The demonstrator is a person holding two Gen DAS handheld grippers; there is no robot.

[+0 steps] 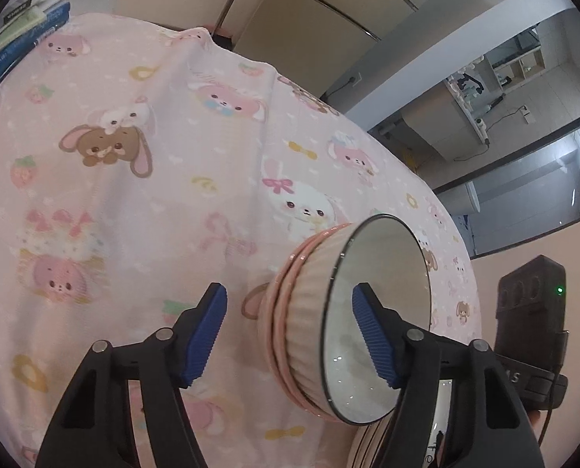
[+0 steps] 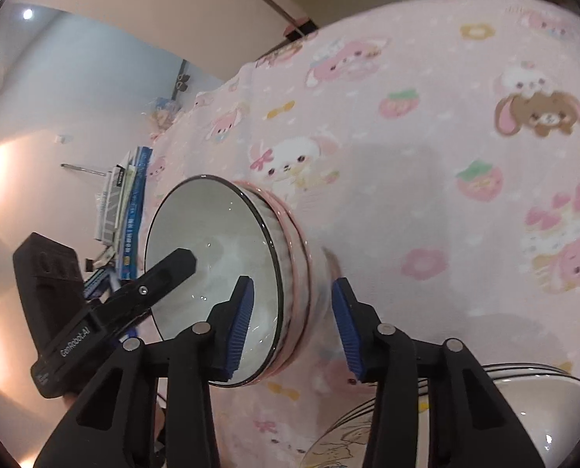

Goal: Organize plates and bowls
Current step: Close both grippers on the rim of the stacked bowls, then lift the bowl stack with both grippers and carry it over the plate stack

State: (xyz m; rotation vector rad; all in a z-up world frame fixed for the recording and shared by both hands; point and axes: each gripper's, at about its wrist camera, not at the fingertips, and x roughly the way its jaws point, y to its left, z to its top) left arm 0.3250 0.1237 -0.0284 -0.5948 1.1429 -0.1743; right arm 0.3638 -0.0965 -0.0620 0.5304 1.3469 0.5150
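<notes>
The stacked bowls [image 1: 329,327] sit with the rim straddled by both tools. The left gripper [image 1: 290,335] stands spread, one pad inside, the other clear of the wall. The right gripper [image 2: 294,331] also straddles the rim, its pads apparently not yet pressing. A one-sided squeeze could tip the stack toward the plates [image 2: 524,397] just beneath.

glossy ribbed ceramic bowl [image 1: 372,319], soft printed cloth [image 1: 134,195]
</notes>
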